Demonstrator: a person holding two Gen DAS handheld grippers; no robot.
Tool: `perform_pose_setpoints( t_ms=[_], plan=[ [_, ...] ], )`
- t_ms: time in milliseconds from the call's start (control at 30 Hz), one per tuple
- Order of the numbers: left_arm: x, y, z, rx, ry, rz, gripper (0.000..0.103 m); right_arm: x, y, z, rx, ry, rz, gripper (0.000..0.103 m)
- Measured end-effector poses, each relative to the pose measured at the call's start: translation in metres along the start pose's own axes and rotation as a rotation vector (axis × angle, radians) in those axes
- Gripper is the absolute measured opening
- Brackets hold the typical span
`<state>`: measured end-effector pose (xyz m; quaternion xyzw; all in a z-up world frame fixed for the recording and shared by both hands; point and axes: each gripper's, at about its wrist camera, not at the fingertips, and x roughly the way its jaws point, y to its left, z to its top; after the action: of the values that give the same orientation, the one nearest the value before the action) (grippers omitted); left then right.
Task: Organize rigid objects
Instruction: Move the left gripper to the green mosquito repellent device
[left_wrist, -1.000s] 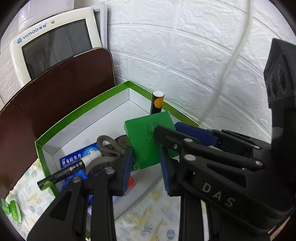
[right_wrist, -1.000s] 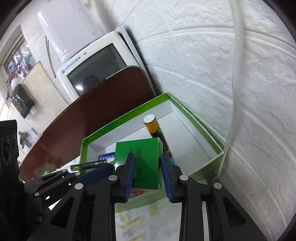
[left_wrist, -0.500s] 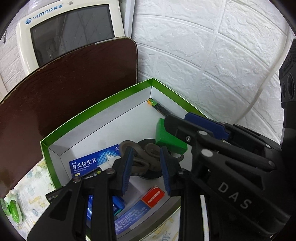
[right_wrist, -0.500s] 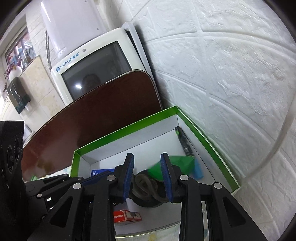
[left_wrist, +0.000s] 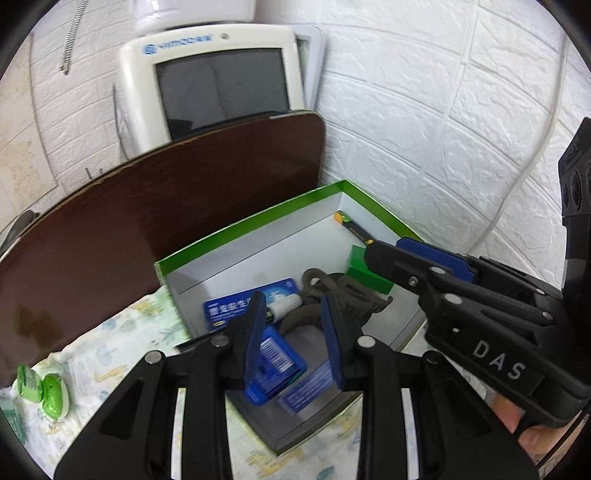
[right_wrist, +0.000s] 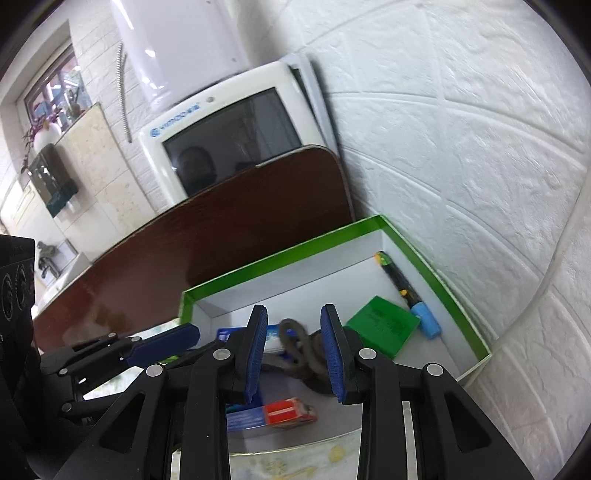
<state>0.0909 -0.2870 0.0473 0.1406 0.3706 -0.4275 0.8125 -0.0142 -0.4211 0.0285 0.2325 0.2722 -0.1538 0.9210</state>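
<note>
Both grippers, left (left_wrist: 295, 332) and right (right_wrist: 293, 349), hover over the box (right_wrist: 458, 314), jaws spread, empty.

"DAS" in white letters on the right gripper (left_wrist: 436, 266) body; blue logo text on the white monitor (left_wrist: 207, 85) bezel and print on the blue box (left_wrist: 236, 308) too blurred to read.

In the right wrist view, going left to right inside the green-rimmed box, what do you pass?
Blue-and-white box → dark strap → green box → blue cap of the black pen → the tray's right wall.
</note>
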Motion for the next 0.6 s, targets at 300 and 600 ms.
perform_pose_setpoints(
  t_ms=[300, 600],
  plan=[
    [-0.044, 0.066, -0.034, -0.121, -0.026, 0.09, 0.029, -0.006, 0.072, -0.014, -0.111, 0.028, 0.071, 0.032],
    [-0.082, 0.148, -0.095, -0.27, -0.039, 0.237, 0.049, 0.021, 0.159, -0.045, -0.248, 0.145, 0.149, 0.032]
  ],
)
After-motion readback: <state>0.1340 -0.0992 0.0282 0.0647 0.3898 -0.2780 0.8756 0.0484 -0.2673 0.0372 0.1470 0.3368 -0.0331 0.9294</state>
